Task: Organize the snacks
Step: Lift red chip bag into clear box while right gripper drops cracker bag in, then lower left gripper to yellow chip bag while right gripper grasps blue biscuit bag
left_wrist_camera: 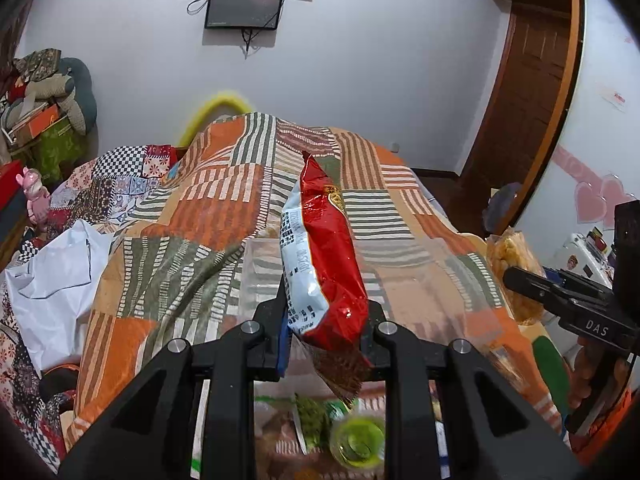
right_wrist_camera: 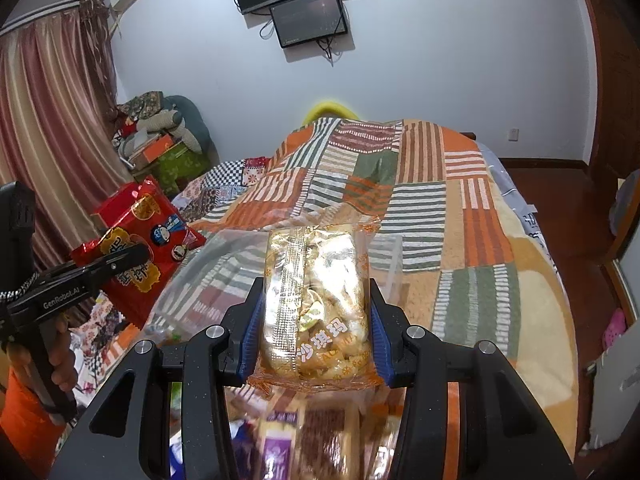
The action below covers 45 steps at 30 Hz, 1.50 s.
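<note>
- A striped patchwork blanket (right_wrist_camera: 460,216) covers the bed in front of both grippers; a screen (right_wrist_camera: 308,20) hangs on the white wall.
- The left gripper (left_wrist_camera: 326,316) squeezes a red snack bag (left_wrist_camera: 324,248) that sticks up.
- The right gripper (right_wrist_camera: 316,336) squeezes a clear bag of yellow snacks (right_wrist_camera: 316,304).
- A clear box (right_wrist_camera: 394,260) sits just past it.

Your left tool (left_wrist_camera: 326,316) points forward and down, its jaws clamped tight on the red snack bag (left_wrist_camera: 326,248), which it holds clear of the bed. Your right tool (right_wrist_camera: 316,320) tilts down likewise, jaws pressed against both sides of the clear golden snack pack (right_wrist_camera: 316,304) (blue pads flat on the wrapper). Your hands grip both handles; an orange sleeve (right_wrist_camera: 24,416) shows at the left wrist.
</note>
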Motion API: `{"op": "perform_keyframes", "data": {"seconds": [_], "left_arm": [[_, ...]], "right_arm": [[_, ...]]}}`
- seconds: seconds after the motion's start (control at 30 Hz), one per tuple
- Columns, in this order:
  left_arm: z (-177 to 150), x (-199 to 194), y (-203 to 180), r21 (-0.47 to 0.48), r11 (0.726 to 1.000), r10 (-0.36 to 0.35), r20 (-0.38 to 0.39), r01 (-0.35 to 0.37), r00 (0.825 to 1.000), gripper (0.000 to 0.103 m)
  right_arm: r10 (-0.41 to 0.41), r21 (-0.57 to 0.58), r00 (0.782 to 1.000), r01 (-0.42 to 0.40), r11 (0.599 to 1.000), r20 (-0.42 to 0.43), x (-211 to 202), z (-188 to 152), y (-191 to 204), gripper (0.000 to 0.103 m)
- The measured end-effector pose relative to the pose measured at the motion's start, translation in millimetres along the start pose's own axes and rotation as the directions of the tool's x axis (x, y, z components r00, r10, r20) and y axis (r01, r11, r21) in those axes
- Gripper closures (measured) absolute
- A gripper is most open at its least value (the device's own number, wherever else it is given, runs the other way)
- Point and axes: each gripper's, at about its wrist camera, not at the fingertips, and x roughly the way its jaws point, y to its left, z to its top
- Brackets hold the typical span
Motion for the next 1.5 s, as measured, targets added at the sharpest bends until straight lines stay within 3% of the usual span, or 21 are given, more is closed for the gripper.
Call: {"op": "perform_keyframes", "data": {"seconds": [0.4,0.7,0.8,1.1,1.5], "left_arm": [[2.5,51.9,12.3,-0.002,1.000,0.024,-0.093,-0.024,0.995,0.080],[-4.8,69.9,7.1,0.029,0.999,0.034,-0.123,-0.031,0.992,0.080],[-7.0,72.6,8.1,0.026,0.999,0.039,-0.135,-0.036,0.990,0.070],[-5.7,41.5,11.0,0.014,0.999,0.049,-0.088,-0.048,0.995,0.068],[-16.4,-37.5,0.0,0.063,0.996,0.066,-0.006,-0.066,0.998,0.042]], "right_arm": [[0.005,0.013,0.994,-0.004,1.000,-0.113,55.2,5.0,-9.7,0.061],[0.012,0.014,0.982,-0.009,1.000,-0.187,69.1,1.7,-8.6,0.059],[-0.012,-0.008,0.986,0.011,1.000,-0.169,63.5,3.8,-6.6,0.058],[-0.017,-0.050,0.992,0.011,0.999,-0.123,38.6,6.5,4.6,0.054],[0.008,-0.054,0.999,-0.011,0.998,-0.050,-25.3,-8.2,28.5,0.044]]}}
